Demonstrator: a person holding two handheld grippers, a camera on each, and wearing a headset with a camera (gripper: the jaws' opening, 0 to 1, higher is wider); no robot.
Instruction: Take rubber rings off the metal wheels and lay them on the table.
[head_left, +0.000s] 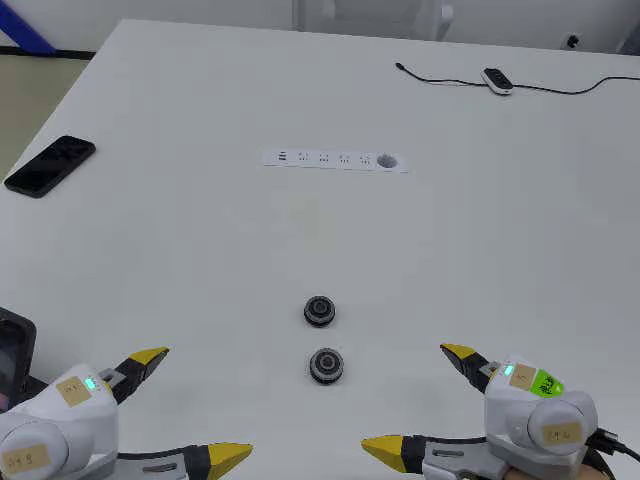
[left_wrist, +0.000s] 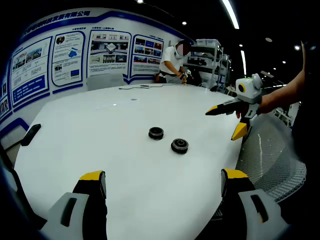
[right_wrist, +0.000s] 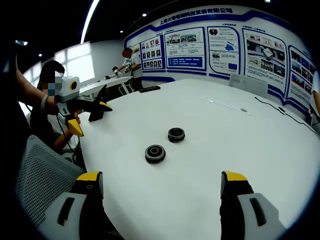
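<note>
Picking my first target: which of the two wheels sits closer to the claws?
The near wheel, lying roughly between the left claw and right claw; the far wheel sits farther back, toward the power strip.

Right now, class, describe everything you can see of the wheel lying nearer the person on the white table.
The nearer wheel is small and round: a black rubber ring around a grey metallic hub with a dark centre. It lies flat on the white table, its ring on, close to the other wheel but apart from it. The left hand-held gripper and the right hand-held gripper flank it, both open, touching nothing.
</note>
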